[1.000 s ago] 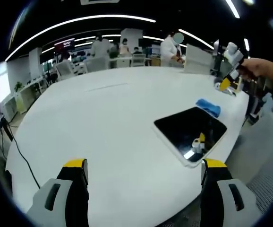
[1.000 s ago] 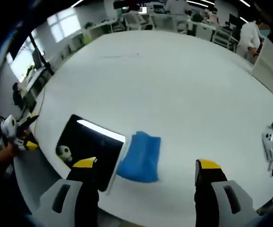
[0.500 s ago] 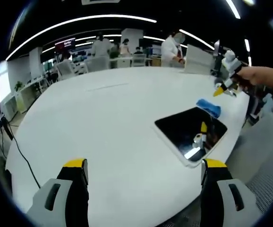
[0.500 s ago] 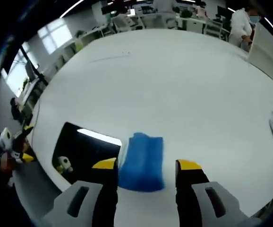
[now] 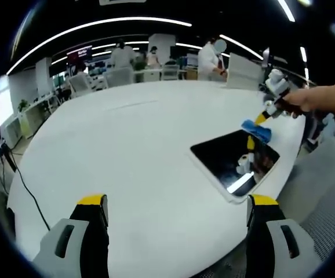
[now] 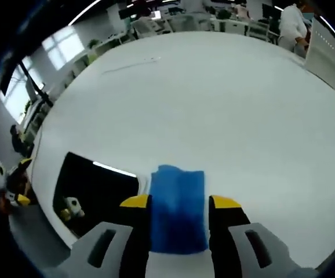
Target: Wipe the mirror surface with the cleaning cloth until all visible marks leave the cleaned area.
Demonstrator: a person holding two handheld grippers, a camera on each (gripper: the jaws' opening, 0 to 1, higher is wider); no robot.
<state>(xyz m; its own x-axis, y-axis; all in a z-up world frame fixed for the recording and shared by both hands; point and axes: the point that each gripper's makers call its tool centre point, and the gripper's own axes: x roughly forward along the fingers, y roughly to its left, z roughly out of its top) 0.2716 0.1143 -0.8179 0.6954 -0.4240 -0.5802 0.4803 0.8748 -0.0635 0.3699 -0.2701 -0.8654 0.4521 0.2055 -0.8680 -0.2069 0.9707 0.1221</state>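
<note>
While I watch both views, this is what I read off them.

Right tongs (image 6: 179, 202): jaws drawn in close on either side of the blue cleaning cloth (image 6: 178, 208); I see the yellow tips flanking it, but I cannot tell whether they pinch it yet.
Cleaning cloth: folded, lying flat on the white desk (image 6: 214, 104), just beside the mirror's (image 6: 95, 188) edge.
Mirror: dark rectangular panel with a pale frame, flat on the desk near its rim; a bright light strip and a small pale gripper shape reflect in it.
Left tongs (image 5: 176, 208): jaws spread wide, nothing between them, held above the desk well apart from the mirror (image 5: 235, 161).
From the left gripper view: I see the right tongs (image 5: 264, 116) in a hand (image 5: 306, 101), tips down at the cloth (image 5: 255, 130) at the mirror's far corner.
Background: people (image 5: 211, 58) stand at workstations beyond the desk.
</note>
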